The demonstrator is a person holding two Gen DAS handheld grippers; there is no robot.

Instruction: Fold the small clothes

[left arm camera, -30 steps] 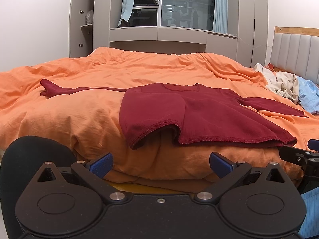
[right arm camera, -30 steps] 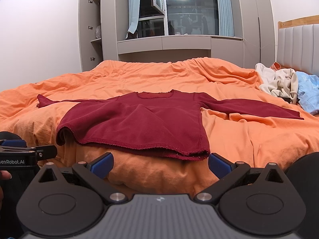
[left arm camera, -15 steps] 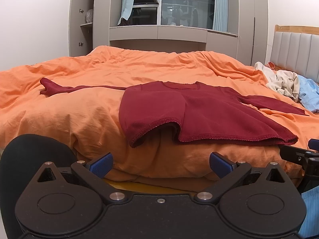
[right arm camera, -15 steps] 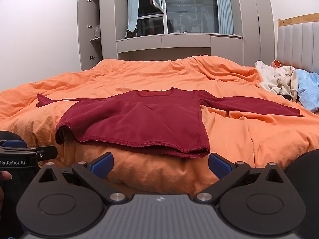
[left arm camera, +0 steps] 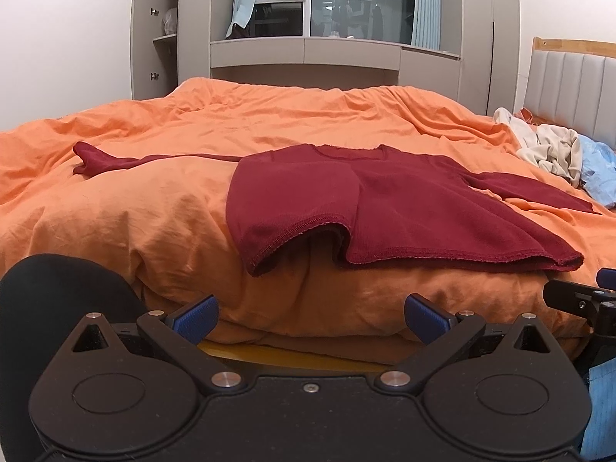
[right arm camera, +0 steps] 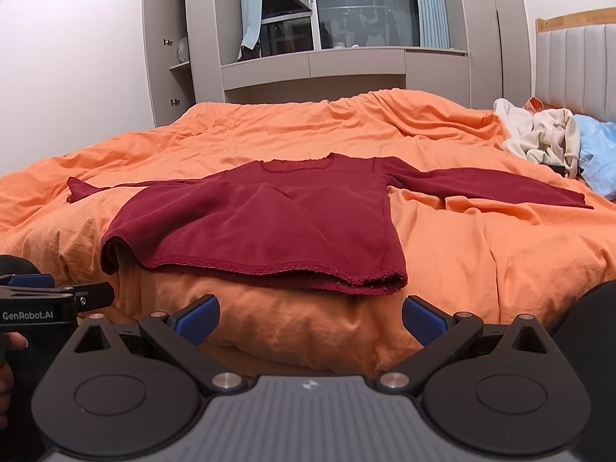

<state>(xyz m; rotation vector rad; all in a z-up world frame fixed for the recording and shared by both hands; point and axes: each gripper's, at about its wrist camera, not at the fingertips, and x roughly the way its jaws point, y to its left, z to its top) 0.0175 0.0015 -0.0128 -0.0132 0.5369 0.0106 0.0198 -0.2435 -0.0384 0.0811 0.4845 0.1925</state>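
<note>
A dark red long-sleeved top (left arm camera: pixel 389 208) lies spread flat on the orange duvet (left arm camera: pixel 161 208), hem toward me, sleeves stretched left and right. Its left hem corner is lifted and curled. It also shows in the right wrist view (right arm camera: pixel 269 227). My left gripper (left arm camera: pixel 310 315) is open and empty, low in front of the bed edge, below the hem. My right gripper (right arm camera: pixel 310 317) is open and empty, below the hem's right corner. Each gripper shows at the edge of the other's view.
A pile of cream and light blue clothes (left arm camera: pixel 558 154) lies at the right by the padded headboard (left arm camera: pixel 569 84); it also shows in the right wrist view (right arm camera: pixel 554 138). Grey cupboards and a window (right arm camera: pixel 346 19) stand behind the bed.
Both grippers have tilted slightly downward and edged closer to the bed, so the top sits a little higher in both views. The jaws have stayed open.
</note>
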